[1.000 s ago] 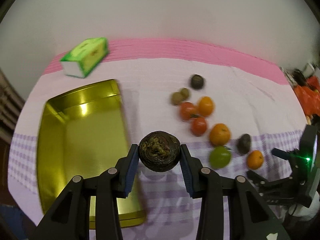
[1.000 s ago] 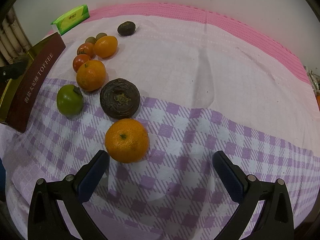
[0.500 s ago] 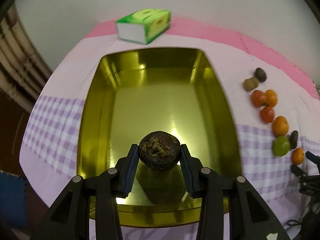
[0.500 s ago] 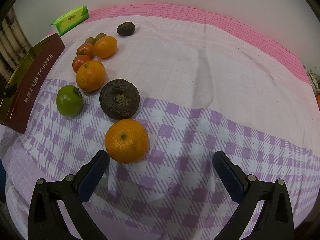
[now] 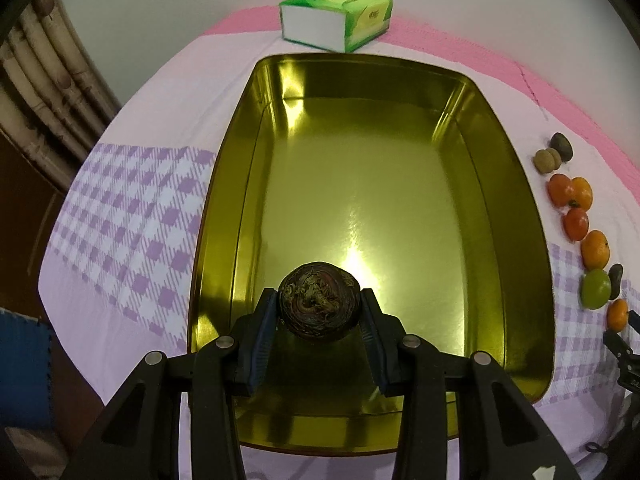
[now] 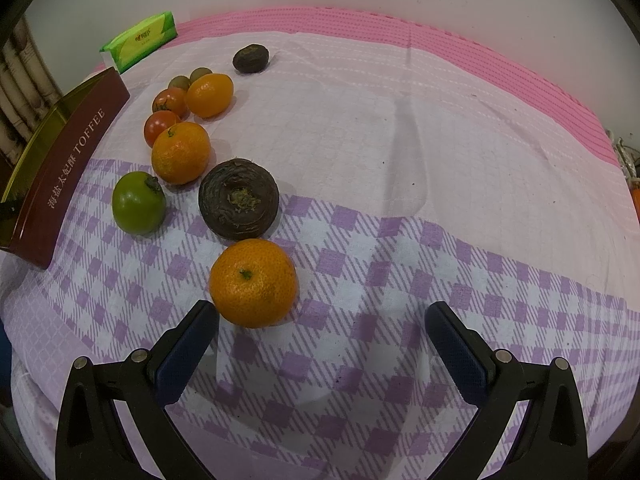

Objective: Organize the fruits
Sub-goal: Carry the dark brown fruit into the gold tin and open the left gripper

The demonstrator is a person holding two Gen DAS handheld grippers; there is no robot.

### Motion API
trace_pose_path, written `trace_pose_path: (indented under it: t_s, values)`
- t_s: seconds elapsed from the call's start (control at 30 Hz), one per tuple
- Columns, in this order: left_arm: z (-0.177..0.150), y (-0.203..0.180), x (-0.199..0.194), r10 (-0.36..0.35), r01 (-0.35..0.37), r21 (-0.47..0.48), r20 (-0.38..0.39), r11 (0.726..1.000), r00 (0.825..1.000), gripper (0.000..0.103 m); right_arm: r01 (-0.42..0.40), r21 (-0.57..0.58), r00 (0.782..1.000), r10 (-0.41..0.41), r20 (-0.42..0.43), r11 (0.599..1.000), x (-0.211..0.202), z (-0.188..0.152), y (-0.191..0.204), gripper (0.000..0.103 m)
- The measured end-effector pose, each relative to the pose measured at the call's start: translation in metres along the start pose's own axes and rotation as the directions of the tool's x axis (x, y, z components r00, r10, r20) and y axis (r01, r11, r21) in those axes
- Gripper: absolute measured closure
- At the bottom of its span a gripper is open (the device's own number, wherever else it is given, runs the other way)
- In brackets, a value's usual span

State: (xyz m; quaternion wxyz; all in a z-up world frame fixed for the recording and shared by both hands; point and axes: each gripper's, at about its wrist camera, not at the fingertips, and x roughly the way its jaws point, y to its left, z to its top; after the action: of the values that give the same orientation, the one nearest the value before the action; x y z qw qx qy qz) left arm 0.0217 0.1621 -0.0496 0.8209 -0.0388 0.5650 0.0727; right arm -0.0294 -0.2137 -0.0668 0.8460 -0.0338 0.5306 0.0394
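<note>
Tin: gold tin fills the left wrist view, glossy floor bare; its near rim is cut by the gripper arms, and the right wrist view shows only its maroon side wall, clipped at the frame edge.
Writing: "TOFFEE" reads clear on that maroon wall, with Chinese characters beside it too small to read for sure.
Left gripper: left gripper is over the near end of the tin, jaws narrow and clamped on a dark wrinkled fruit, pads pressing both its sides; whether the fruit touches the tin floor, I can't tell, the fruit itself hides the gap.
Right gripper: right gripper hovers over the checked cloth well right of the tin, jaws wide, nothing between them; an orange sits just beyond its left finger.
Fruit row: right of the tin, a second dark fruit, a green fruit, another orange, two red tomatoes, a smaller orange fruit, two little brownish-green ones half hidden behind it, and one dark fruit farthest off.
Tissue pack: green tissue pack just beyond the tin's far end; its print is there but blurred.
Edges: a bamboo-patterned curtain left of the tin, cropped by the fisheye rim.
</note>
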Motion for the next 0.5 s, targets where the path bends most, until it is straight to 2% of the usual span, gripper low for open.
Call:
trace_pose_path:
  t_s: [0.5]
  values:
    - [-0.0019,-0.0086,0.0037,0.034,-0.035,0.035,0.004,0.999,0.999,0.064,0.016,0.024,1.0,-0.016,-0.02,1.0,0.0015,0.0059,0.0014,0.0]
